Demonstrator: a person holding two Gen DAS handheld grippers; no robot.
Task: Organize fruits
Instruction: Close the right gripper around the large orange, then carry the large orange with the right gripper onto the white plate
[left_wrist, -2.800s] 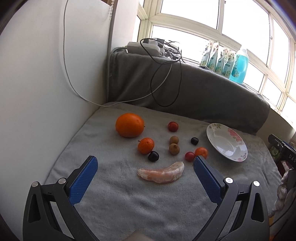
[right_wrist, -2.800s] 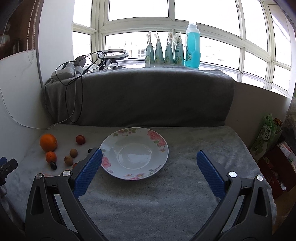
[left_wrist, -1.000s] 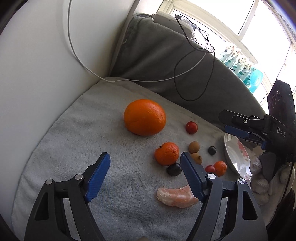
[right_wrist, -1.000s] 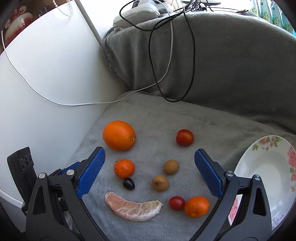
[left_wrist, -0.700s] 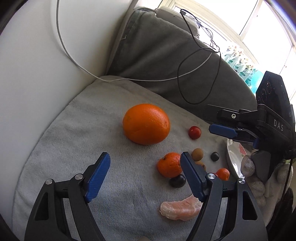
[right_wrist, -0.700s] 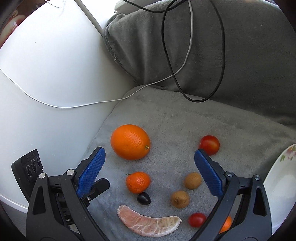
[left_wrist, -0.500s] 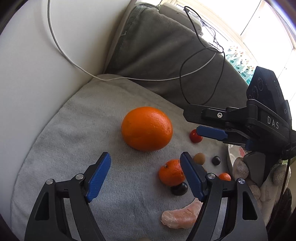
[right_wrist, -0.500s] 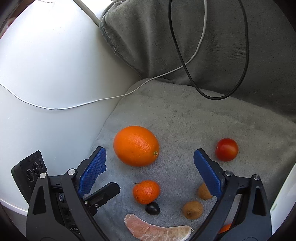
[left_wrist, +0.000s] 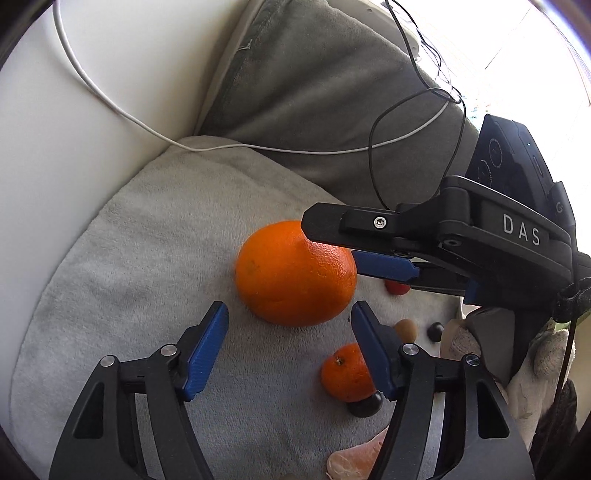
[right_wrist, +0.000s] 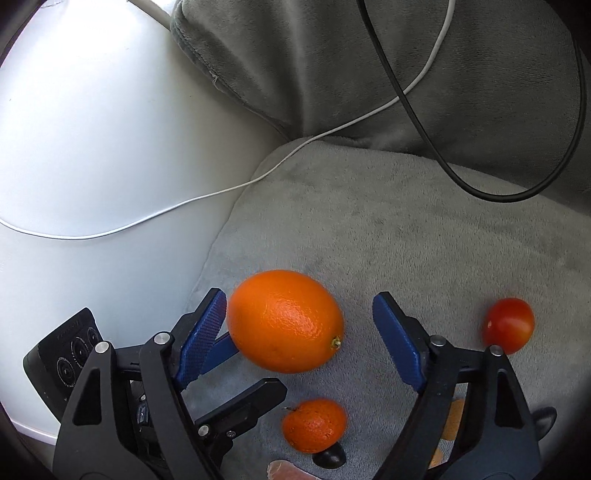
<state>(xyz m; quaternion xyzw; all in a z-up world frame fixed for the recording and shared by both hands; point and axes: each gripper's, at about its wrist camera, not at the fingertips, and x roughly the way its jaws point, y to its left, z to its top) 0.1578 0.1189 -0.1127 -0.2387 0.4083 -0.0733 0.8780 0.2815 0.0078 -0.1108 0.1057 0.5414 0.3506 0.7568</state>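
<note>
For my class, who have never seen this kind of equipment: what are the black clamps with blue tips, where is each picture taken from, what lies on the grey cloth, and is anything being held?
The clamps are hand-held grippers, one in each of a person's hands; there is no robot arm. Each carries a camera that looks forward along its two blue-padded fingers.

One picture is taken from the left gripper, the other from the right gripper. Each also shows the other gripper coming in from the side.

On the grey towel lie a large orange, a small mandarin, a red tomato, a dark berry, a small brown fruit and a peeled citrus segment. A white cable and a black cable trail behind.

Nothing is held. Both grippers are open, and both are aimed at the large orange.
</note>
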